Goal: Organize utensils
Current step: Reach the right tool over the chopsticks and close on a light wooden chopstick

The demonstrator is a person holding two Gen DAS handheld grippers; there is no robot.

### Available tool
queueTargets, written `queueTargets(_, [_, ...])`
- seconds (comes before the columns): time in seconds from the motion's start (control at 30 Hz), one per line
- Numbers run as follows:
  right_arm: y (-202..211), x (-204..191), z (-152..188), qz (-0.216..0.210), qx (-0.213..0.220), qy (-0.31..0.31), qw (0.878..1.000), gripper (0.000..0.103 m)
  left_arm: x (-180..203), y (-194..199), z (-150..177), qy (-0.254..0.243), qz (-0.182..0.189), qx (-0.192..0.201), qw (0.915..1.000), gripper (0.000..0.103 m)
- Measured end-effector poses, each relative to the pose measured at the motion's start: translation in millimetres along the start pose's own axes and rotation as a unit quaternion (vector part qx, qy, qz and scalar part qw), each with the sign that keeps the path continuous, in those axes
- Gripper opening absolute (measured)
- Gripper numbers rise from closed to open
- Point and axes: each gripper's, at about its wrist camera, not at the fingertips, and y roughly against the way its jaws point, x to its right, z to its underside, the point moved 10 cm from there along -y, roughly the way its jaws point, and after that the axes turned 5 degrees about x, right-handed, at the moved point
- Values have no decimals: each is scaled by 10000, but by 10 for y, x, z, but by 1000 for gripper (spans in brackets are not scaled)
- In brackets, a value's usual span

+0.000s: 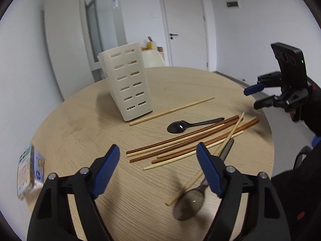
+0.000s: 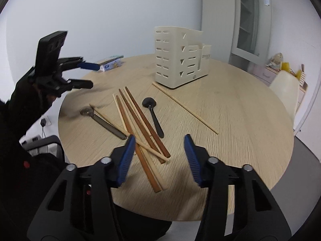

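**Wood on wood: crossed chopsticks, two empty grippers**

Hovering over the table (image 1: pixel 80 120) with the left gripper (image 1: pixel 158 146) spread wide and nothing between its pads. Same for the right gripper (image 2: pixel 159 136): parted rather less, empty, poised above the near ends of the chopstick pile (image 2: pixel 140 120).

Waiting to be sorted:
- that pile of brown and pale sticks, mid-table
- a lone pale chopstick (image 2: pixel 186 106), one end just beside the foot of the cream utensil holder (image 2: pixel 176 58)
- a black spoon (image 2: pixel 153 114) between the two
- a metal spoon (image 2: pixel 104 122) with a pale stick across its handle

Risks, as a judgement:
- Could easily pinch two or three crossed sticks instead of one.
- Could lever a neighbouring stick off the table, given the ends lying near the edge.
- May let a thin round stick roll or twist between flat pads.
- Might tip the tall, light-looking holder with a careless nudge at its rim.
- Could also bring both grippers into each other over the same pile.

From the left wrist: only the holder's slotted wall, plus the metal spoon's bowl close under one finger. From the right wrist: the holder's stepped compartments, and how close the stick ends come to the edge. From neither: the holder's inside.
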Motion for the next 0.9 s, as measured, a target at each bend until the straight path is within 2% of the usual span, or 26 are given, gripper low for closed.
queueTargets(0.07, [-61,2,42,-198,-177,114,9996,37,-31,-79,39,-289,218,-168,9992,62])
queueTargets(0.13, [-78,-12,77,-392,-257,244,9986,25,-48,-148,85,-573,513,-311,9966,57])
queueTargets(0.27, [-151,-42,140,-752,-464,725,9934,24,-110,-278,230,-1035,798,-670,9891,46])
queueTargets(0.4, [-226,-68,155,-1151,-651,974,9864,22,-125,-335,368,-1369,1226,-984,9780,45])
queueTargets(0.47, [-256,-91,170,-1391,-762,1053,9817,20,-108,-344,418,-1521,1371,-1083,9728,40])
queueTargets(0.6, [-300,-117,160,-1649,-841,1151,9759,17,-55,-340,427,-1677,1693,-1048,9655,33])
queueTargets(0.7, [-316,-135,162,-1840,-889,1188,9717,14,-57,-366,413,-1746,1803,-1084,9619,29])
queueTargets(0.9, [-264,-154,193,-2156,-1001,1313,9624,14,-64,-426,462,-2043,2088,-1266,9479,19])
